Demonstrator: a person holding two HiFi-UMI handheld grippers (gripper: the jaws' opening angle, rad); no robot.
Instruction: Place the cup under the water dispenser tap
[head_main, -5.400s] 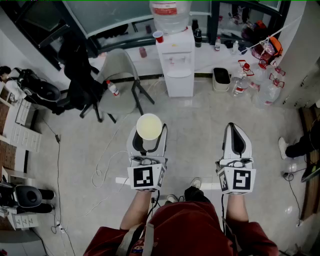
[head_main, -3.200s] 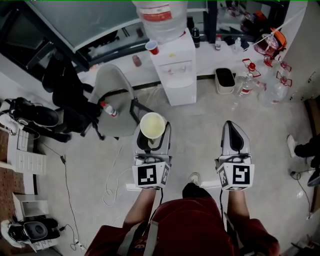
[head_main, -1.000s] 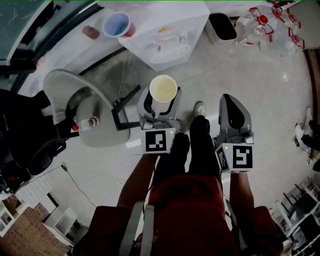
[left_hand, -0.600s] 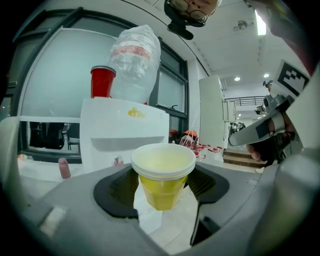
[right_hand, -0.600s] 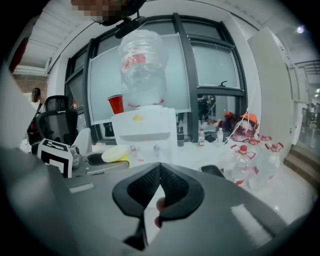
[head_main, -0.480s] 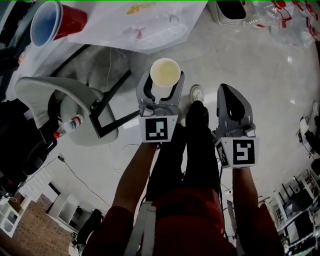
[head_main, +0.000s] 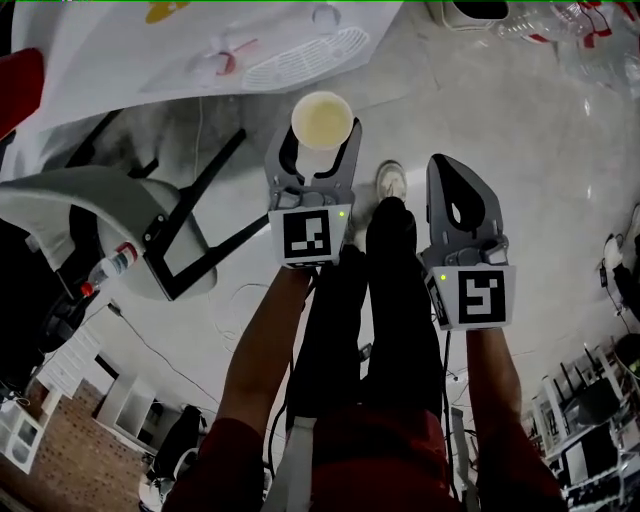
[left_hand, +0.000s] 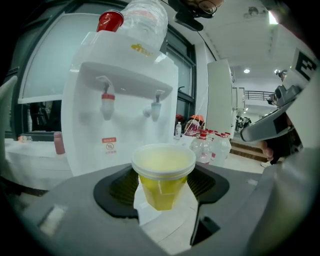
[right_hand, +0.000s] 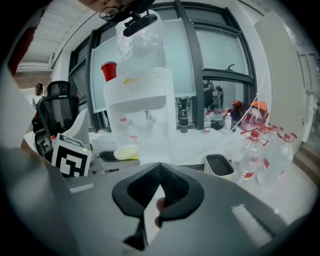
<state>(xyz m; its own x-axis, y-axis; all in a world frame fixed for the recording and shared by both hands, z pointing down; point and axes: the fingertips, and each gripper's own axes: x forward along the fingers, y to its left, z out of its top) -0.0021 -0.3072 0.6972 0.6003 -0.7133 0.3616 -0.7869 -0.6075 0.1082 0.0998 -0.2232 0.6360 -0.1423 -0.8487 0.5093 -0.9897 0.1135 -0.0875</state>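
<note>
A translucent yellow cup (head_main: 321, 120) stands upright between the jaws of my left gripper (head_main: 320, 135), which is shut on the cup's sides (left_hand: 163, 175). Just ahead is the white water dispenser (left_hand: 120, 95), with its red tap (left_hand: 107, 102) and blue tap (left_hand: 155, 107) above and beyond the cup's rim. From the head view the dispenser's front (head_main: 200, 50) lies just past the cup. My right gripper (head_main: 452, 180) hangs beside the left one, shut with nothing held; its pads meet at the tip (right_hand: 159, 167). The right gripper view also catches the cup (right_hand: 126, 151) below the dispenser (right_hand: 140, 100).
A grey chair (head_main: 100, 205) with a small bottle (head_main: 108, 268) on it stands left of the dispenser. On top of the dispenser are a red cup (left_hand: 110, 21) and a big water jug (left_hand: 145, 20). To the right are a black bin (right_hand: 218, 165) and several plastic bottles (right_hand: 250, 155). The person's shoe (head_main: 390, 180) shows between the grippers.
Both grippers have sunk and come closer to the dispenser, which now fills the top of the head view. The cup stays held in the left gripper.
</note>
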